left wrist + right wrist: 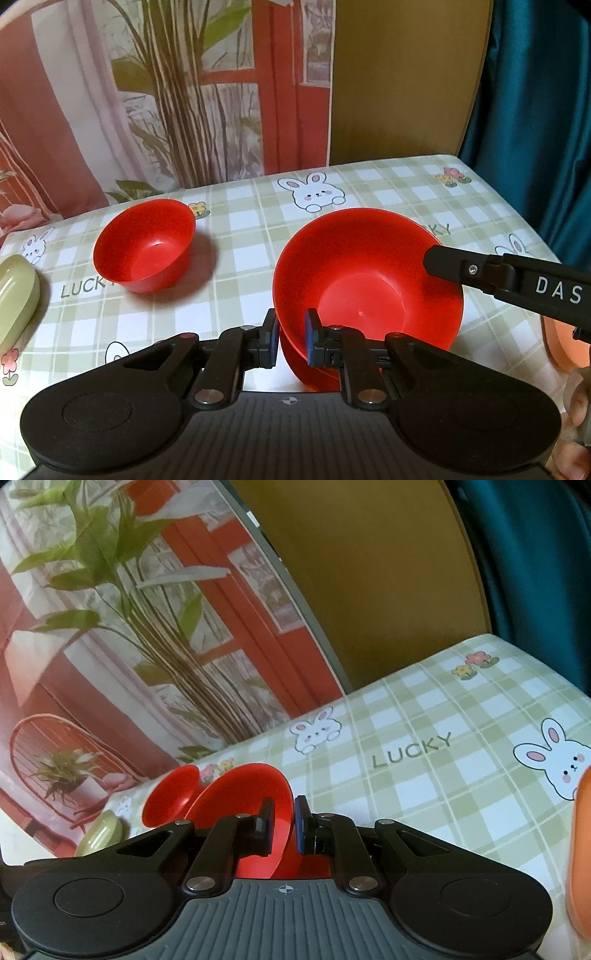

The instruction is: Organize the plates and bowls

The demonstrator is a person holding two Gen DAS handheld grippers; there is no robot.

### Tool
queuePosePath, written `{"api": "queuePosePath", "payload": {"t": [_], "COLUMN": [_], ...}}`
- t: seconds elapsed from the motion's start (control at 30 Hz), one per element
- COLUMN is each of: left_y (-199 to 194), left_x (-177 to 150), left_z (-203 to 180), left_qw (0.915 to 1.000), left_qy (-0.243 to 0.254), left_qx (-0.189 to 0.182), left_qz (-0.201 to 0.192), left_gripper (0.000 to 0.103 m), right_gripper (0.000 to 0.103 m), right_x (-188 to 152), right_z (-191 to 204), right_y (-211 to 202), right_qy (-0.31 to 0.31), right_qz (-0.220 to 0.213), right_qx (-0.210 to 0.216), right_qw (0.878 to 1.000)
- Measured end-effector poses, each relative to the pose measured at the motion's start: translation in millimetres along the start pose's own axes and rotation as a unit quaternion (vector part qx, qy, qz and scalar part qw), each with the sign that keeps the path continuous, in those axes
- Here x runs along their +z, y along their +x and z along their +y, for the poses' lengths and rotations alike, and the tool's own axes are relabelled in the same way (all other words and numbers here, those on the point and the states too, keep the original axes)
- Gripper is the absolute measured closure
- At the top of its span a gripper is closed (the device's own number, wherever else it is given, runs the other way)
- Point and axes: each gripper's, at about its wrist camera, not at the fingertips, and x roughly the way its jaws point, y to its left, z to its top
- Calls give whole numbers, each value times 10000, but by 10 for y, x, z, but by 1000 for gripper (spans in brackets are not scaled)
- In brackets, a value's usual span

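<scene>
Red plastic, thin-walled and glossy: the large bowl [369,280] you are carrying sits between your two grippers, above the checked tablecloth [388,184], tilted a little. Your left gripper [291,341] pinches its near rim, one pad inside the wall and one outside, jaws drawn almost together on the thin edge. Your right gripper [284,825] does the same on the opposite rim; from the left wrist view you see its black finger reaching onto the bowl's far right edge.

Judge it as light and fairly stiff, but slick. The rim is the only place narrow enough to take, and two opposed pinches keep it from swinging. It should survive a knock, though a smooth wall can slide out of a shallow bite, so keep the pads well over the lip.

Count what shows: two red bowls, the large one in your grip and a smaller bowl [144,245] standing upright on the cloth to its left, well apart. One pale green dish [16,299] lies at the left edge, and one orange piece [581,849] at the right, possibly a plate, though too little shows to say.
</scene>
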Motion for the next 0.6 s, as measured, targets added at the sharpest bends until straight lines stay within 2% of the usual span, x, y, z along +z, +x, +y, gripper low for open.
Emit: {"api": "queuePosePath", "payload": {"t": [0.47, 0.57, 0.6], "left_y": [126, 136, 138], "left_x": [-33, -36, -41], "left_z": [-46, -72, -74], "left_qw": [9997, 9996, 9996], "left_qy": [185, 251, 227], "left_qx": [65, 70, 47], "left_qz": [116, 126, 144], "left_gripper": [87, 82, 77], "right_gripper": [88, 85, 84], "right_x": [-89, -89, -89], "right_z": [-71, -72, -71], "right_y": [83, 80, 75], "right_qy": [58, 57, 57], "right_qz": [181, 178, 174], "right_qx": [-117, -175, -180], "right_qw": [9998, 9997, 9997]}}
